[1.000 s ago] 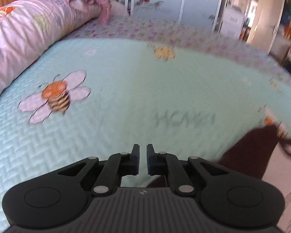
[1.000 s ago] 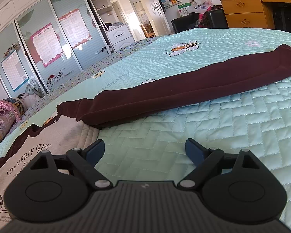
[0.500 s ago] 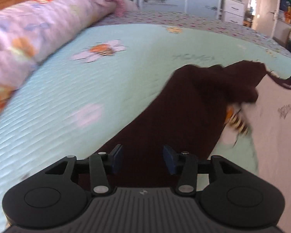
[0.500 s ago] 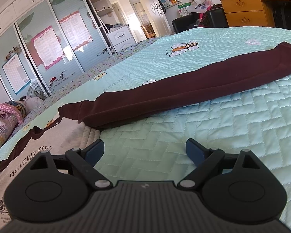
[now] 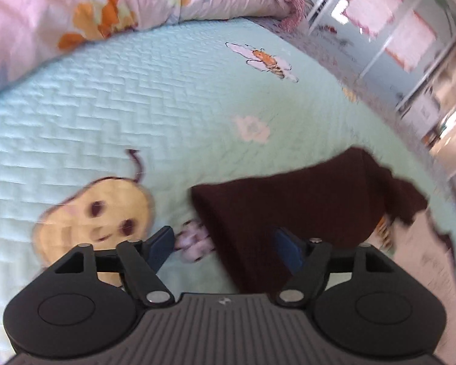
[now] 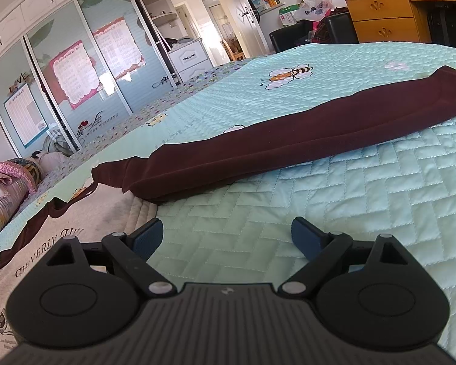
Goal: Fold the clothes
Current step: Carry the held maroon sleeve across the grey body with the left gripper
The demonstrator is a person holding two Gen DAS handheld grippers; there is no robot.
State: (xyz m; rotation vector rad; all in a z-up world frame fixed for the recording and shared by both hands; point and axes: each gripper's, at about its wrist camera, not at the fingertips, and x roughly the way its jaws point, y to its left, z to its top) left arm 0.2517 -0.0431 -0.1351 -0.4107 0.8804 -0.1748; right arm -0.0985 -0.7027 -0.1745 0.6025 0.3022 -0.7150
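The left gripper (image 5: 225, 245), jaws spread wide and empty, hangs over the cuff end of a dark maroon knit sleeve (image 5: 288, 213); whether its right fingertip touches the cloth is lost in blur. Open pale green quilted bedspread (image 5: 121, 106) runs beyond to a lilac floral rolled duvet (image 5: 91, 9).

The right gripper (image 6: 228, 237), also wide and empty, sits above bare quilt beside the grey printed sweatshirt body (image 6: 60, 228); the other maroon sleeve (image 6: 288, 140) stretches flat farther off.
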